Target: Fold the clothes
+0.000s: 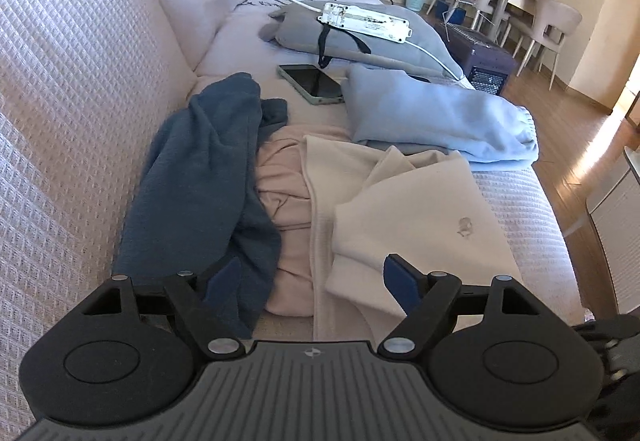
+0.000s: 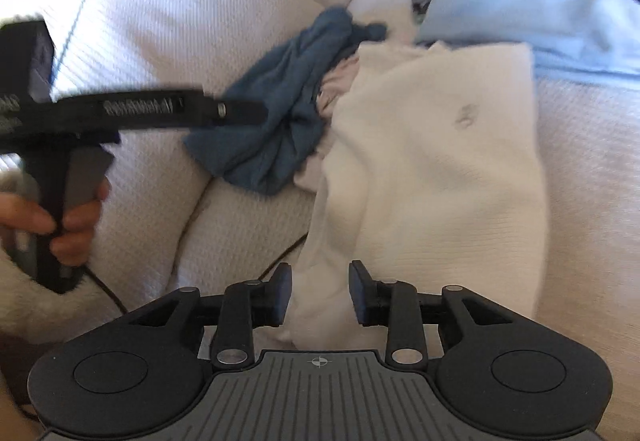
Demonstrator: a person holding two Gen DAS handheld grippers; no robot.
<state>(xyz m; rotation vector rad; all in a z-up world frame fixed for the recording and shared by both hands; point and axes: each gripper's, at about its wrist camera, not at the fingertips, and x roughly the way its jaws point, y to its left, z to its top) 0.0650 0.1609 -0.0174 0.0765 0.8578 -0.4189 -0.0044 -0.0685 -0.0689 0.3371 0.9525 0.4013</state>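
A cream garment (image 1: 404,209) lies partly folded on the sofa seat; it also shows in the right wrist view (image 2: 432,161). A dark blue garment (image 1: 204,177) is crumpled to its left, also in the right wrist view (image 2: 280,109). A pink garment (image 1: 284,197) lies between them. A folded light blue garment (image 1: 436,117) lies beyond. My left gripper (image 1: 312,281) is open and empty, just above the pile's near edge. My right gripper (image 2: 320,293) is open, its fingers either side of the cream garment's near end. The left gripper shows from the side in the right wrist view (image 2: 240,111).
A phone (image 1: 312,83) lies on the seat behind the clothes. A grey cushion (image 1: 360,41) carries a white power strip (image 1: 364,21) with cables. The sofa back (image 1: 80,81) rises on the left. The seat's edge and wooden floor (image 1: 568,145) are to the right.
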